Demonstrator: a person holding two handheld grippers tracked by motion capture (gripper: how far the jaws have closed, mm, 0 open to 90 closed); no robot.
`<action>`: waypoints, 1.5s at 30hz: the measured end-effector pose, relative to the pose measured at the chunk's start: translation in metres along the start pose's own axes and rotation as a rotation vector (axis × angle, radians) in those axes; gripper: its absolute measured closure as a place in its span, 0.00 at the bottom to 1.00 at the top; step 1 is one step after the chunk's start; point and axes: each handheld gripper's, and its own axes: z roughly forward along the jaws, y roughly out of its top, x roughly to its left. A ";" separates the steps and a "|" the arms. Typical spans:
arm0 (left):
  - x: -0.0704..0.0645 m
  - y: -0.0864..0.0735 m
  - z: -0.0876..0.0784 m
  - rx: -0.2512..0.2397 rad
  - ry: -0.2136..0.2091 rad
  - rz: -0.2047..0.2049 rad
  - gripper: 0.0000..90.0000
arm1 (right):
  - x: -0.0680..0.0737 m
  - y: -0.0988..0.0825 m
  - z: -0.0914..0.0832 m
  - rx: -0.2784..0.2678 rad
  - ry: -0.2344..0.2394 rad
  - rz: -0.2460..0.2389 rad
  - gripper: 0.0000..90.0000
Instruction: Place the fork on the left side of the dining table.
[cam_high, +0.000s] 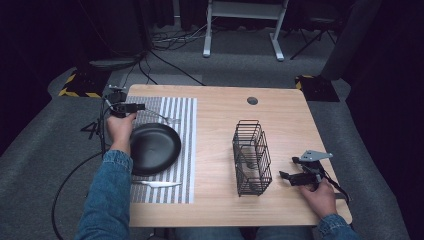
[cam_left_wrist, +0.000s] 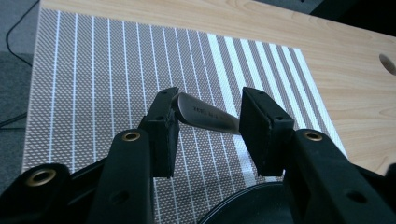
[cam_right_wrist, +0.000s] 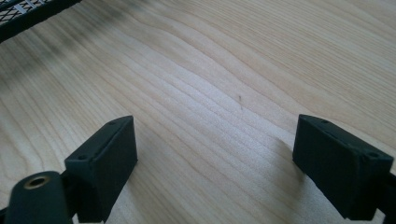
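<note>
- Fork (cam_left_wrist: 208, 116) lies on the striped mat (cam_left_wrist: 93, 70), upper left of the high view, beyond the plate (cam_high: 155, 146)
- Left gripper (cam_left_wrist: 208, 128) straddles its handle, jaws apart, not pressing
- Right gripper (cam_right_wrist: 215, 163) rests wide apart on bare table (cam_right_wrist: 224, 70), lower right
- Likely next: close on the handle and lift

You have two grippers in play: the left gripper (cam_high: 134, 106) at the upper left of the high view, the right gripper (cam_high: 289, 168) at its lower right. You have one black plate (cam_high: 155, 148), one striped placemat (cam_high: 185, 150) and one wire basket (cam_high: 251, 157). Cutlery counts two pieces: one fork (cam_high: 167, 119) above the plate, one knife (cam_high: 157, 184) below it. One table (cam_high: 280, 120).
</note>
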 end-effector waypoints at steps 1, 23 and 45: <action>0.000 0.000 0.000 0.000 0.000 0.000 0.64 | 0.000 0.000 0.000 0.000 0.000 0.000 0.15; 0.018 -0.013 0.002 0.006 -0.021 -0.073 0.63 | 0.000 0.000 0.000 0.000 0.000 0.000 0.15; 0.021 -0.010 -0.007 -0.047 0.025 -0.120 0.55 | 0.000 0.000 0.000 0.000 -0.001 0.000 0.15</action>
